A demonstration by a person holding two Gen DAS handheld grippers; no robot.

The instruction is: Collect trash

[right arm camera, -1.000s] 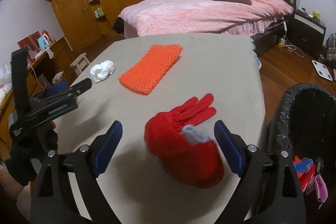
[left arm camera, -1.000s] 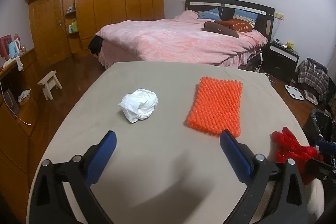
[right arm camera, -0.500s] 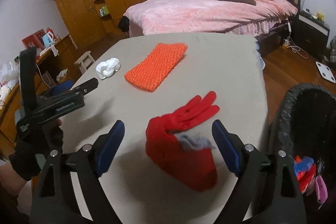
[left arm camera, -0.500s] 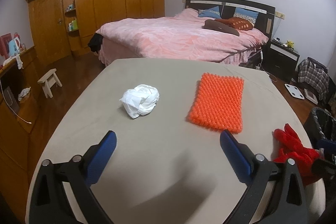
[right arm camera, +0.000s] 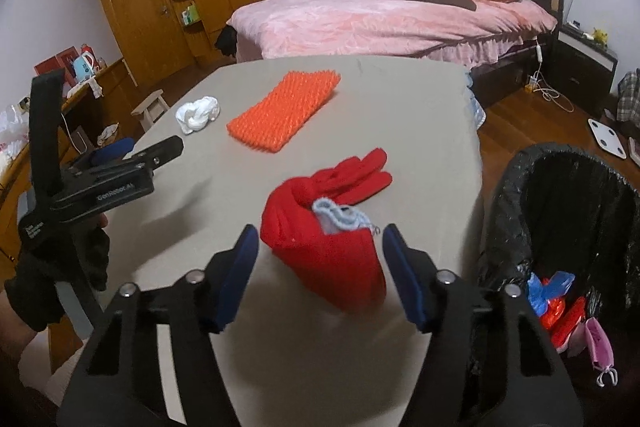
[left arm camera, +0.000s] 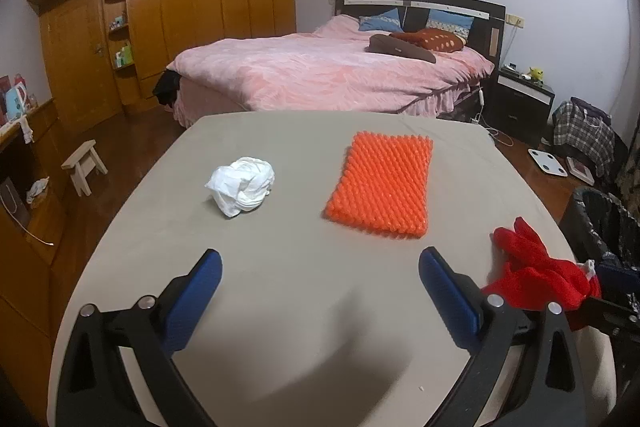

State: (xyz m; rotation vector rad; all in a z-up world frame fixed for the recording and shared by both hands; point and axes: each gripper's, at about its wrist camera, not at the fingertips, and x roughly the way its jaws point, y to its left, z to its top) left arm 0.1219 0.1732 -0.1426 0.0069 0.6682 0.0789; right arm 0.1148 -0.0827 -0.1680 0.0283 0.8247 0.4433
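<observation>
Red glove [right arm camera: 320,231] lies crumpled near the table's [right arm camera: 420,99] right edge, beside the black bin [right arm camera: 576,211] — the right gripper [right arm camera: 320,267] has been closing around it, pads not yet pressing; left gripper [left arm camera: 320,291] gapes, holding nothing

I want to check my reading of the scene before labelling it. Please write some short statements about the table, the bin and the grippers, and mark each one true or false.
1. The red glove lies between the fingers of the right gripper. True; the jaws have just been closing, and the pads do not yet press on it.
2. The bin is empty. False; it already holds coloured trash.
3. The left gripper holds the white wad. False; it is open and the wad lies apart on the table.
4. The orange mat lies flat on the table. True.
5. The bin stands at the left side of the table. False; in the right wrist view it is at the right.
</observation>
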